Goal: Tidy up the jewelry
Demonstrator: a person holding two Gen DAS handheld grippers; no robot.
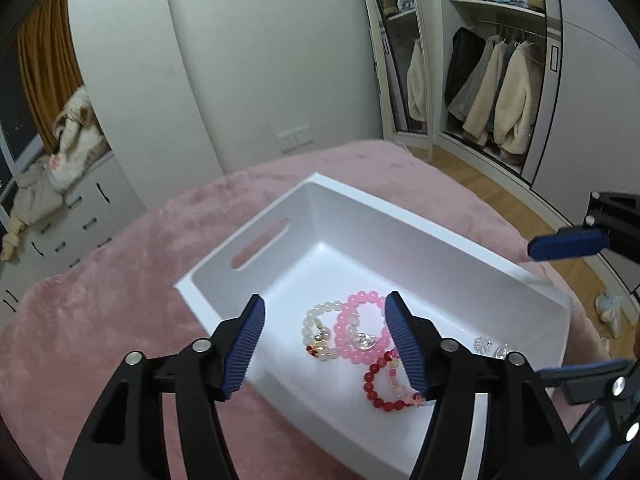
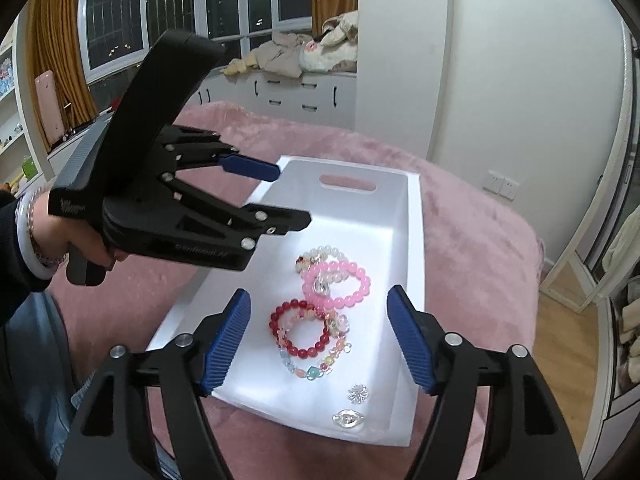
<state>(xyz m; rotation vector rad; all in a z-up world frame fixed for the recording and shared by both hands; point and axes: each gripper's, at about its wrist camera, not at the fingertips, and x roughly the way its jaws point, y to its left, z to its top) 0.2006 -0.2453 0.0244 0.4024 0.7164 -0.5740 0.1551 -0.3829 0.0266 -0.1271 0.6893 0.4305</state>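
Note:
A white box (image 1: pixel 420 240) (image 2: pixel 414 240) sits on a pink blanket. Inside it lie a pink bead bracelet (image 1: pixel 348 340) (image 2: pixel 352 276), a white bead bracelet (image 1: pixel 314 322) (image 2: pixel 326 251), a red bead bracelet (image 1: pixel 374 388) (image 2: pixel 298 330), a pastel bead bracelet (image 2: pixel 316 366) and two clear brooches (image 1: pixel 482 344) (image 2: pixel 348 418). My left gripper (image 1: pixel 325 346) is open and empty above the box's near wall; it also shows in the right wrist view (image 2: pixel 280 196). My right gripper (image 2: pixel 319 340) is open and empty above the red bracelet; its fingers (image 1: pixel 568 244) show at the left view's right edge.
The pink blanket (image 1: pixel 120 320) (image 2: pixel 480 220) covers the bed around the box. An open wardrobe (image 1: pixel 492 92) with hanging coats stands beyond the bed. Drawers (image 2: pixel 304 92) with piled clothes sit under a window. A wood floor (image 1: pixel 500 192) lies beside the bed.

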